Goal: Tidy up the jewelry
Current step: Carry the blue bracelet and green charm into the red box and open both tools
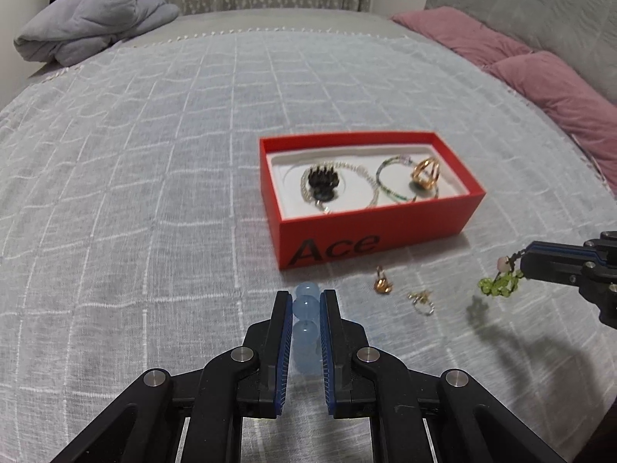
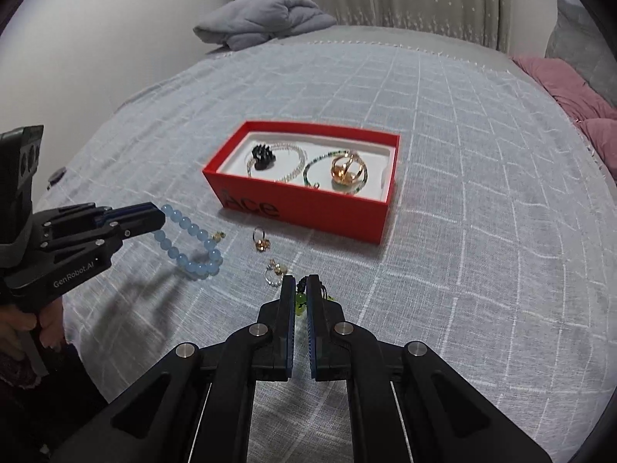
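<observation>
- Grey checked bedspread (image 1: 154, 154) carries a red box (image 1: 370, 227) of jewelry.
- Left gripper (image 1: 305, 301) clamps a blue bead bracelet (image 2: 193, 247).
- Right gripper (image 2: 301, 285) pinches a green bead bracelet (image 1: 499, 281).

One red box (image 1: 370, 227) sits on the bed (image 1: 154, 193). Inside it lie two beaded bracelets, one clear (image 1: 362, 177) and one green (image 1: 389, 189), one black clip (image 1: 320, 181) and one gold ring-shaped piece (image 1: 424, 175). Outside the box, two small pieces rest on the cover: one gold (image 1: 382, 283) and one silver-and-gold (image 1: 421, 301). Two more bracelets are in the jaws, one of blue beads (image 2: 193, 243) and one of green beads (image 1: 499, 281). There are two grippers, two pink pillows (image 1: 540, 77) and one folded grey blanket (image 1: 92, 19).
</observation>
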